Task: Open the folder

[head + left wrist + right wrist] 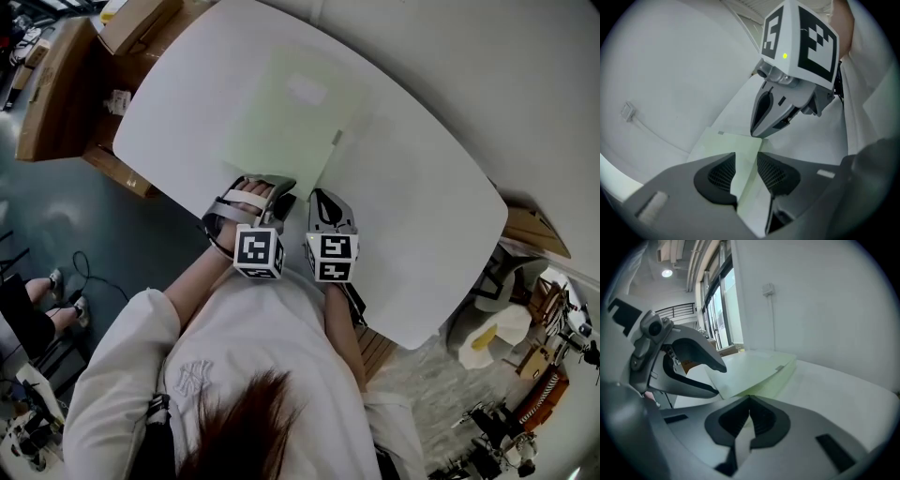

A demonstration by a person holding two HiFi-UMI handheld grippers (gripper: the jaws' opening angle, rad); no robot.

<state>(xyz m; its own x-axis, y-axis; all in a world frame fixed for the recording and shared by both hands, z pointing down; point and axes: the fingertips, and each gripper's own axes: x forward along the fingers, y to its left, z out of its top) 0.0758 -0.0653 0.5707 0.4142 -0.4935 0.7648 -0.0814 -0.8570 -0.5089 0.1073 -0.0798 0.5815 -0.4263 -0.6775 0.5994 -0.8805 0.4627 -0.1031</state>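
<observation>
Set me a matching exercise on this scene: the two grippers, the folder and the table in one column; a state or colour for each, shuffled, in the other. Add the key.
Column one:
1. left gripper
2. right gripper
3. folder
4. table

Column two:
A. white
B. jaws shut on the folder's near corner
C. pale green
D. jaws apart, a folder edge loose between them

Pairs: 1-D; 2-B; 3-C; 4-A.
</observation>
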